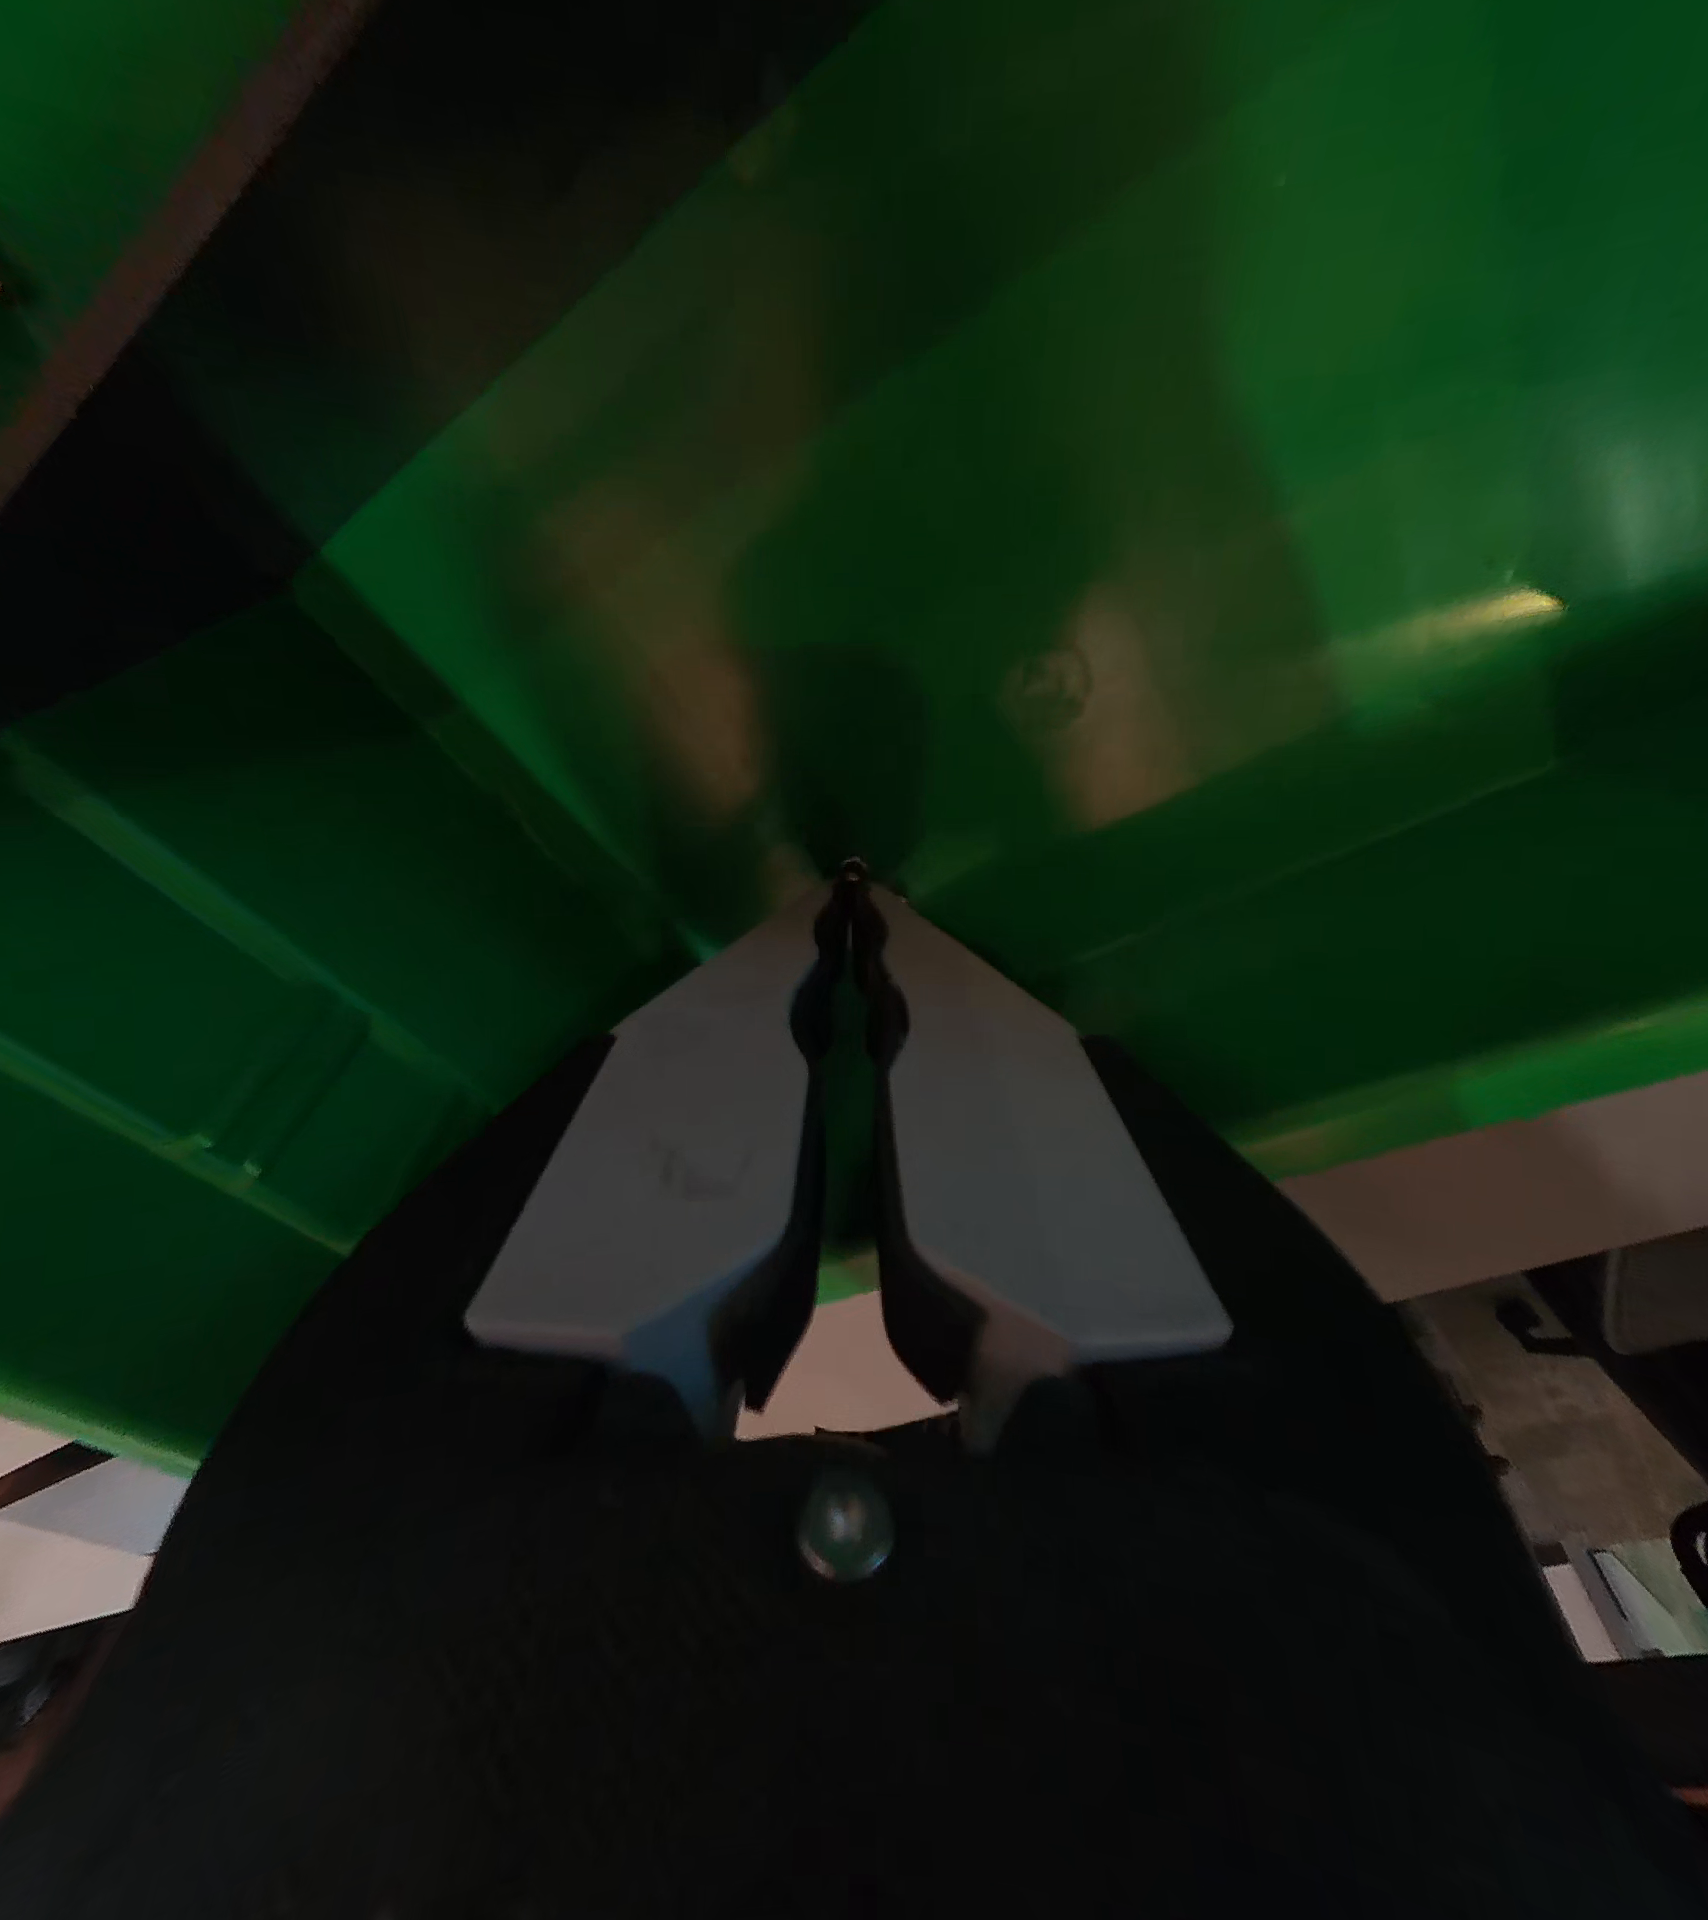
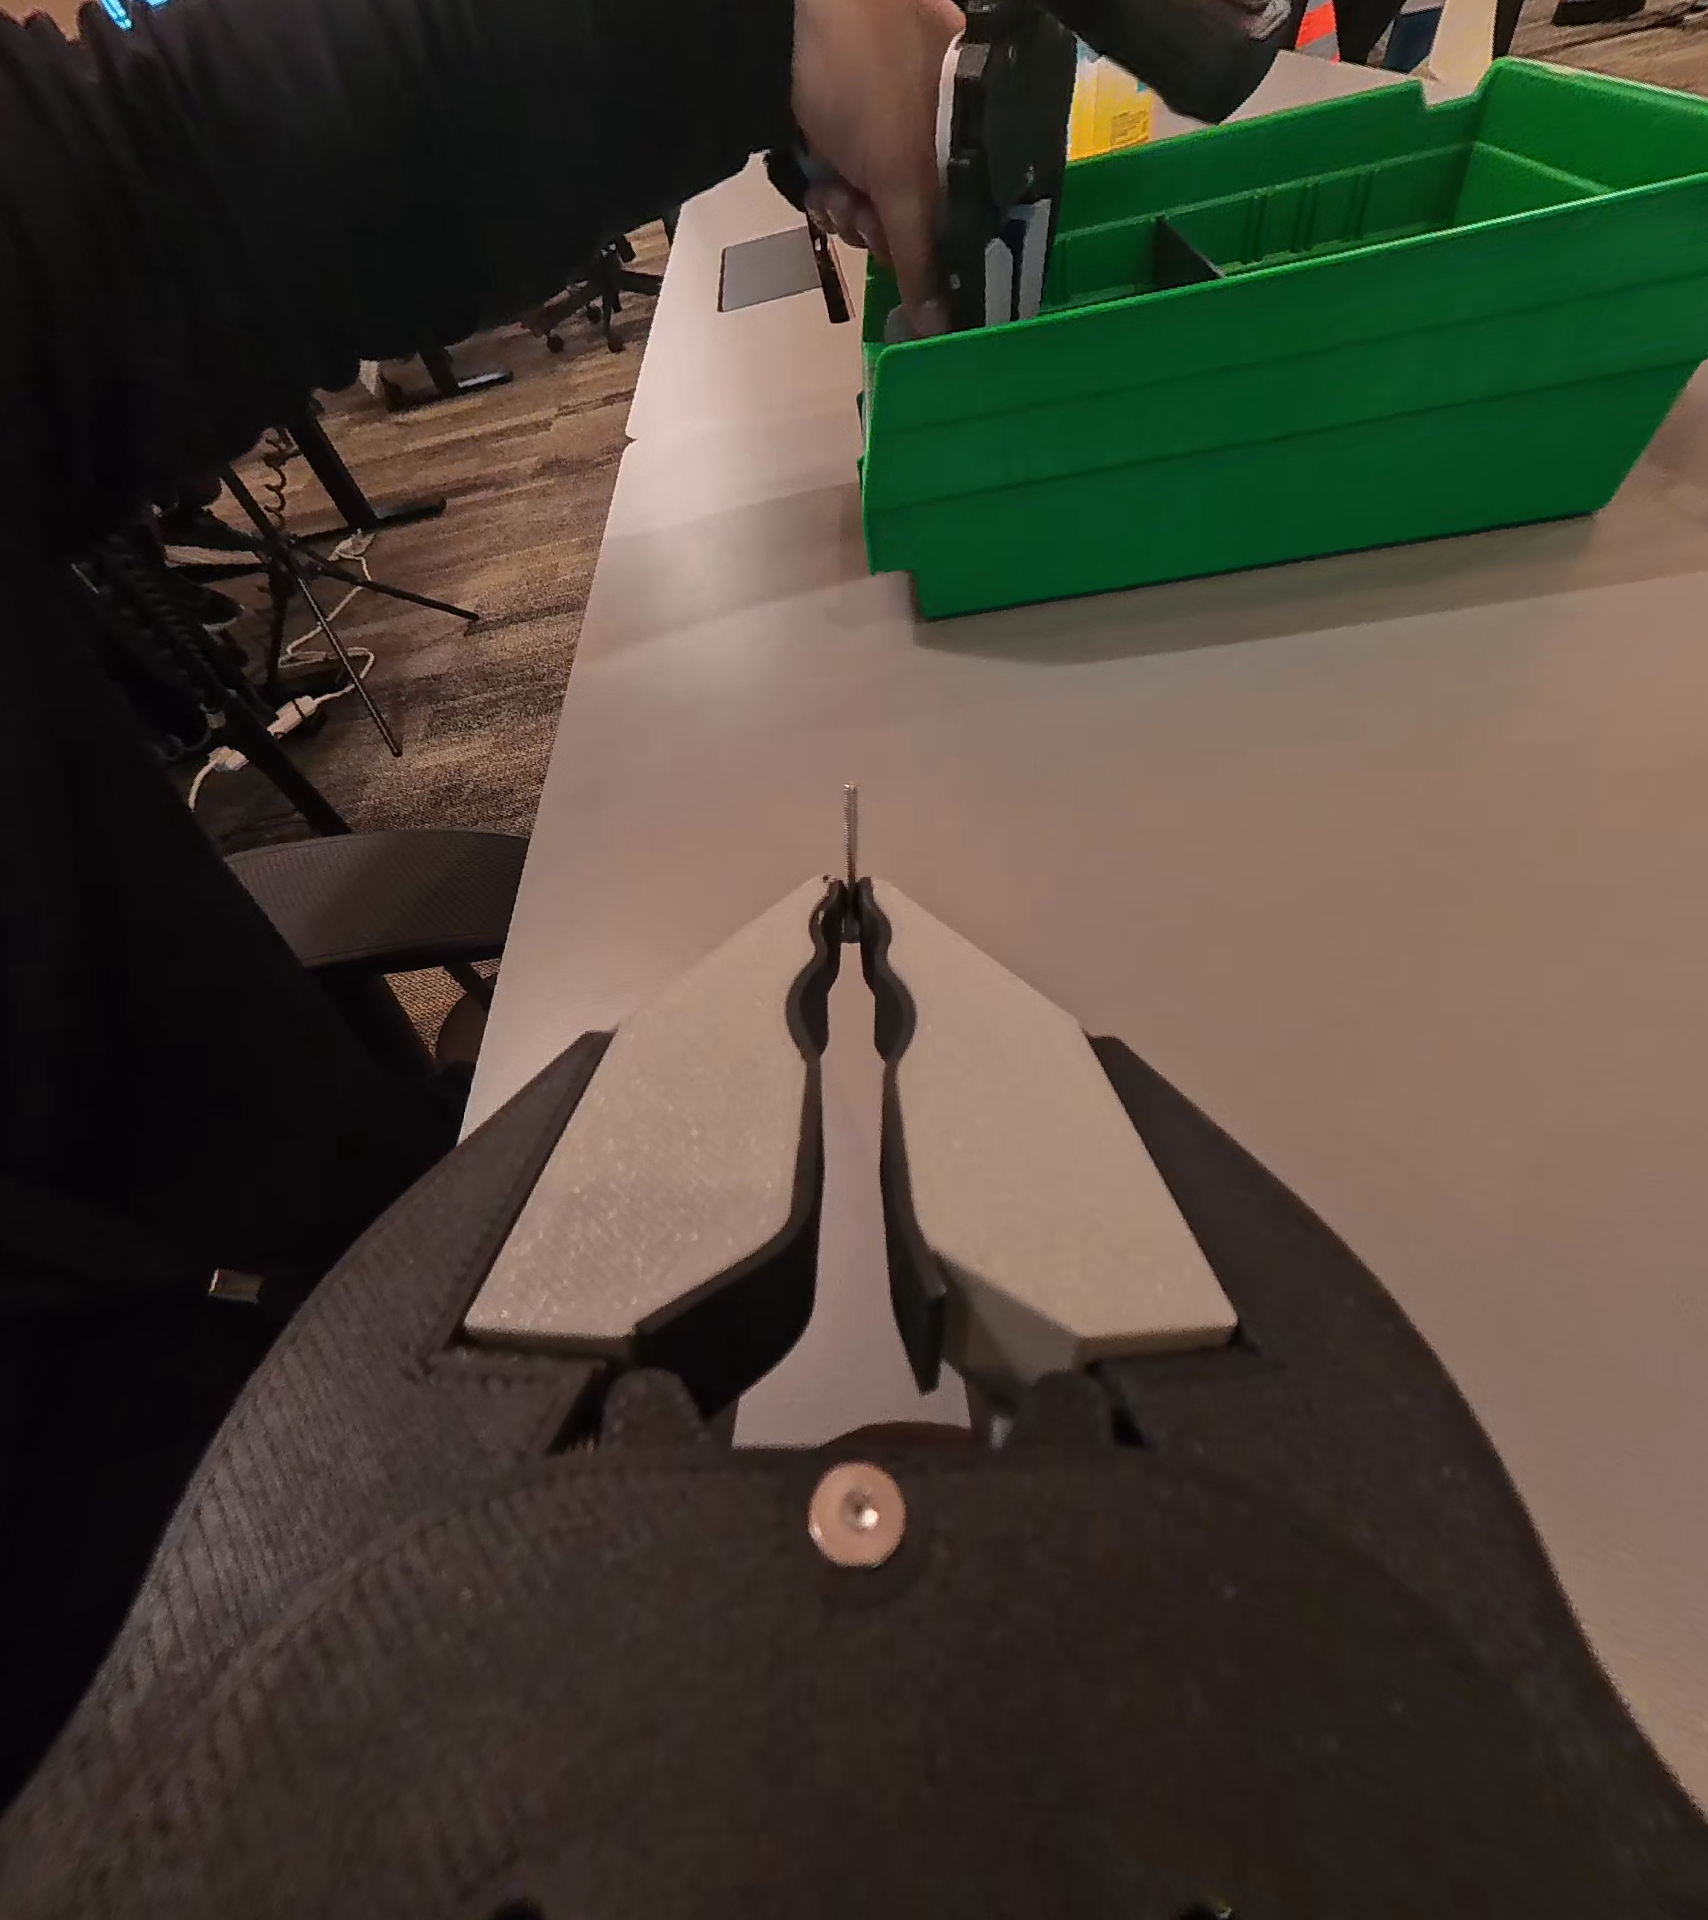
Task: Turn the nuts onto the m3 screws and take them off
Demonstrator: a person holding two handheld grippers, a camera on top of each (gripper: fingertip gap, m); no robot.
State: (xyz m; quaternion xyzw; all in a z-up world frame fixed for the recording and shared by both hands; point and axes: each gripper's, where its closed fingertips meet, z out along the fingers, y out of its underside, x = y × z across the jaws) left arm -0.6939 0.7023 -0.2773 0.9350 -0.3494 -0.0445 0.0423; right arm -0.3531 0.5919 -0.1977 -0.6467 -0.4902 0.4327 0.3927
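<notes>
My right gripper (image 2: 848, 906) is shut on the head end of a thin silver M3 screw (image 2: 848, 826), which sticks out forward above the grey table (image 2: 1245, 831). My left gripper (image 1: 851, 902) is down inside the green bin (image 1: 1245, 416), with its tips close to the bin floor. Its jaws are shut on a tiny dark piece, apparently a nut (image 1: 851, 865). In the right wrist view, the left gripper (image 2: 997, 208) is held by a hand and dips into the near-left end of the green bin (image 2: 1245, 436).
The bin has inner dividers (image 2: 1188, 249). A black-sleeved arm (image 2: 258, 208) crosses the upper left. The table's left edge (image 2: 559, 727) drops to a floor with chairs, cables and stands. A yellow container (image 2: 1115, 120) stands behind the bin. There is about 35 cm between the tips of the two grippers.
</notes>
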